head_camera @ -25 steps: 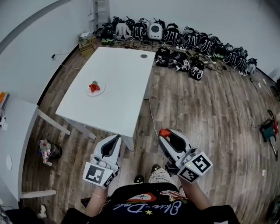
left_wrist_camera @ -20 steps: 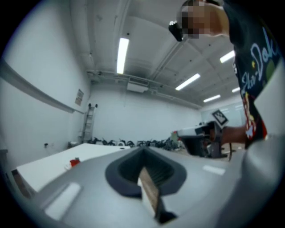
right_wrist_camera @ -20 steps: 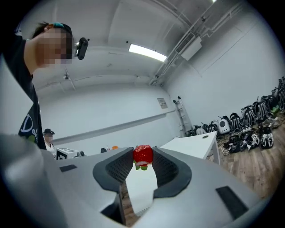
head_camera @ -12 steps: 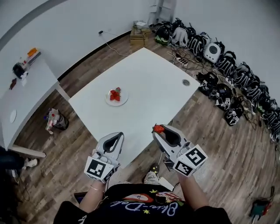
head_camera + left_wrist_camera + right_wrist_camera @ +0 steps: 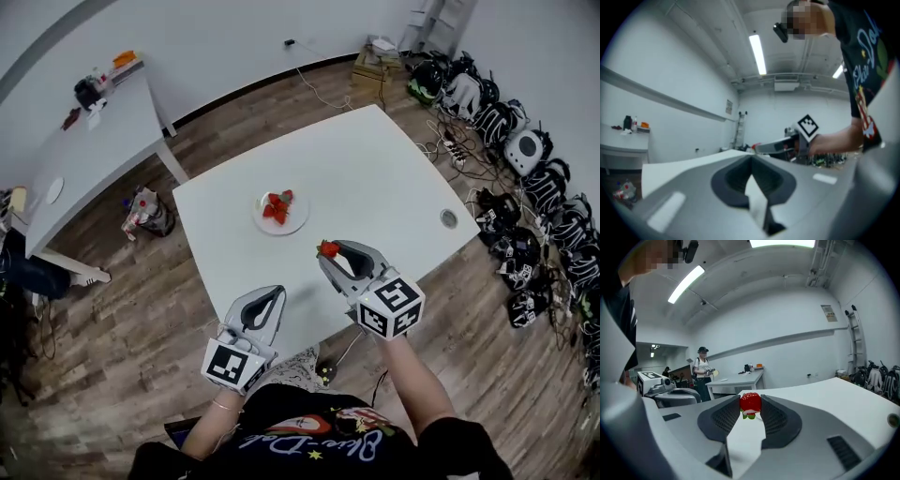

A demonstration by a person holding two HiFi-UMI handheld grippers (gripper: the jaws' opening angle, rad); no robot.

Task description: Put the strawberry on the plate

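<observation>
My right gripper (image 5: 329, 249) is shut on a red strawberry (image 5: 750, 402) with a green cap, pinched at the jaw tips. It hangs over the white table (image 5: 394, 187), a short way right of and nearer than the white plate (image 5: 295, 221). On that plate lie a few red strawberries (image 5: 277, 206). My left gripper (image 5: 273, 298) is shut and holds nothing, over the table's near edge, left of the right gripper. In the left gripper view the right gripper (image 5: 776, 147) shows ahead over the tabletop.
A second white table (image 5: 84, 141) with small items stands at the back left, and a person (image 5: 702, 370) stands beside it. Many dark backpacks (image 5: 525, 178) and cables line the right wall. A bag (image 5: 145, 211) lies on the wooden floor left of the table.
The view has turned and closed in on the table. My right gripper with the strawberry now hangs over the tabletop near the plate; the left has come to the table's near edge.
</observation>
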